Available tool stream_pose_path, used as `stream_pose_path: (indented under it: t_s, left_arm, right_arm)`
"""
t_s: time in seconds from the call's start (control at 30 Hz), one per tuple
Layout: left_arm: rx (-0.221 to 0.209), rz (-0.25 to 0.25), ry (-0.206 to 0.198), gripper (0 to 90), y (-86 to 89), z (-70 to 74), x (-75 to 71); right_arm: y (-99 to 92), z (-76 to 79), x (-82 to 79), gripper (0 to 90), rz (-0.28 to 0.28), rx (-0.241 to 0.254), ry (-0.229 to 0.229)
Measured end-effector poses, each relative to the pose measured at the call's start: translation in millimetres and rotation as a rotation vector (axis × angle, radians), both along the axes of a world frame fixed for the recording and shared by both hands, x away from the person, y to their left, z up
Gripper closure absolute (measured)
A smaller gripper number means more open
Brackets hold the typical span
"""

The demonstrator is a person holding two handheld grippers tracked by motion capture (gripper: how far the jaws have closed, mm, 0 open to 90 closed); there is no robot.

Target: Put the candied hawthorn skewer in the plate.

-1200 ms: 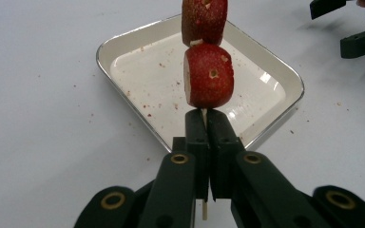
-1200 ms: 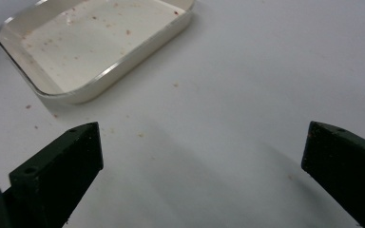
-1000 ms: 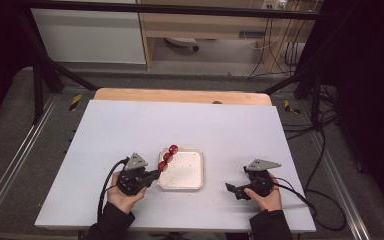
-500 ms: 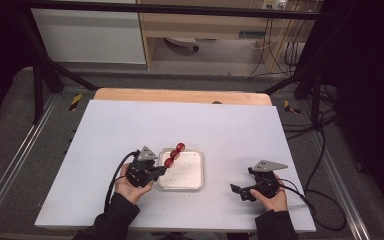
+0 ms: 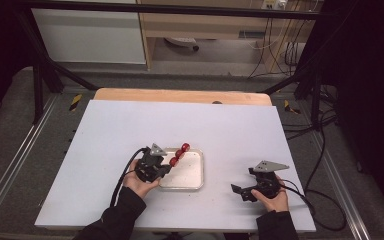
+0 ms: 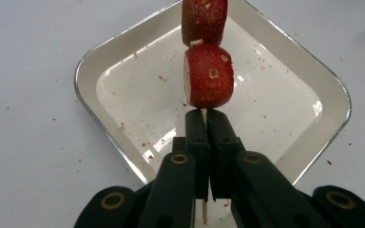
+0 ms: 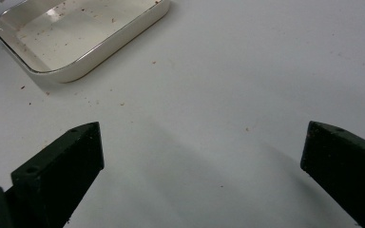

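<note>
My left gripper [image 5: 165,168] is shut on the thin stick of a skewer [image 5: 179,154] that carries several red fruit pieces. It holds the skewer out over the left part of a white square tray [image 5: 190,175]. In the left gripper view the jaws [image 6: 203,116] pinch the stick just below the lowest fruit piece [image 6: 209,76], with the tray [image 6: 92,102] beneath, speckled with red crumbs. My right gripper [image 5: 238,192] rests to the right of the tray, open. Its jaws [image 7: 202,140] stand wide apart over bare table with nothing between them, and the tray [image 7: 76,71] lies at the upper left.
A white table top [image 5: 180,125] spreads behind the tray, with a wooden strip [image 5: 180,95] along its far edge. Black frame bars and cables run around the table's sides. Red crumbs dot the surface near the tray.
My left gripper has moved right with the skewer, from beside the tray's left edge to over the tray. The right gripper has stayed nearly in place.
</note>
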State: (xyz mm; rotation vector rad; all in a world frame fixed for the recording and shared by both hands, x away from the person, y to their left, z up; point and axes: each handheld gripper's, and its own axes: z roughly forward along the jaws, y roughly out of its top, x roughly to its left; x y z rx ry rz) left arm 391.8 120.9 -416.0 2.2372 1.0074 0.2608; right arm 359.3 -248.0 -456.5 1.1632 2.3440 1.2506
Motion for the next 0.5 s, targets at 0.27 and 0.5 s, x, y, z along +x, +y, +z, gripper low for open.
stream_pose_path:
  t_s: [0.27, 0.5]
  left_arm:
    - [0.065, 0.005, 0.021, 88.2, -11.1, -7.8, 0.5]
    - [0.102, 0.009, 0.049, 88.1, -16.7, -12.1, 0.1]
  right_arm:
    - [-0.6, 1.3, -0.9, 1.1, 0.000, 0.010, 0.002]
    - [-1.0, 1.5, -1.0, 1.1, 0.004, 0.012, 0.001]
